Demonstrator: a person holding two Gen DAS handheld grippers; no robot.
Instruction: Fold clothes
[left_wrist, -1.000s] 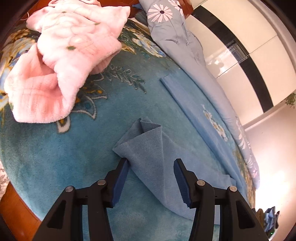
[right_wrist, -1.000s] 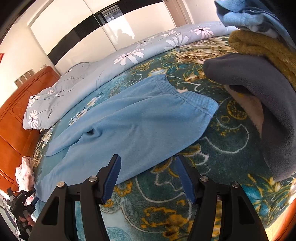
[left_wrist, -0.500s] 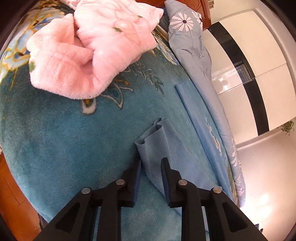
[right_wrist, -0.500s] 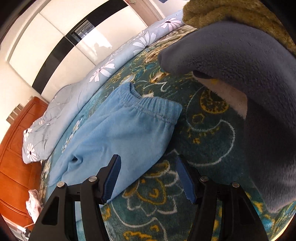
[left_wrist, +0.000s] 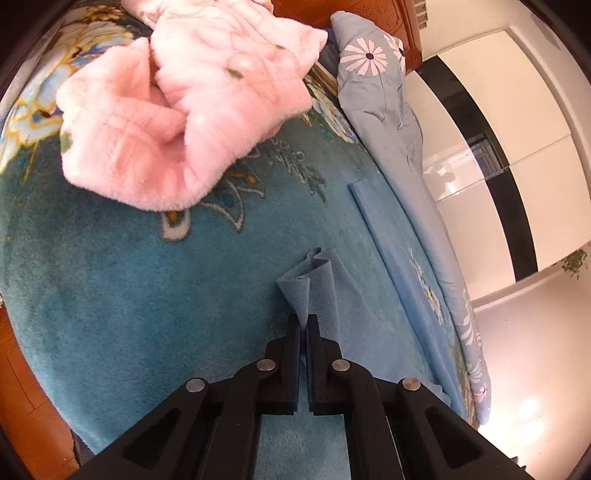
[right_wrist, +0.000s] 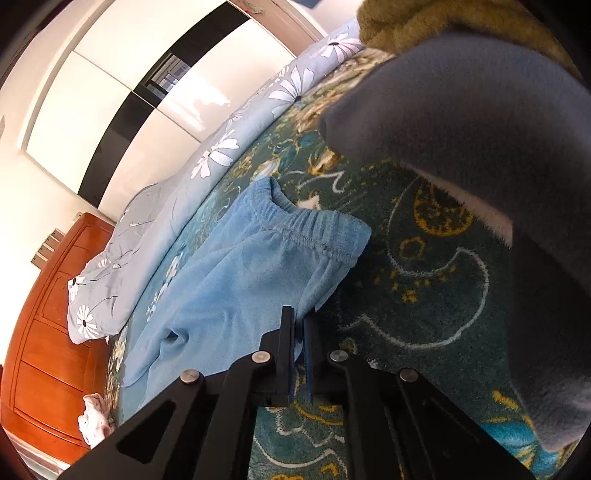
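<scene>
Trousers (right_wrist: 251, 280) of light blue fleece, spread flat on floral blanket (left_wrist: 129, 295). Right gripper (right_wrist: 299, 321) clenched on side edge just below elastic waistband; body of garment ahead and to left of tips, grey fleece garment (right_wrist: 461, 122) ahead to right. Left gripper (left_wrist: 303, 321) clenched on rumpled leg hem (left_wrist: 314, 273), fabric bunched up between pads; pink fleece garment (left_wrist: 177, 122) well ahead to left. Jaws on both just closed, wide apart a second ago with cloth merely lying between them.
</scene>
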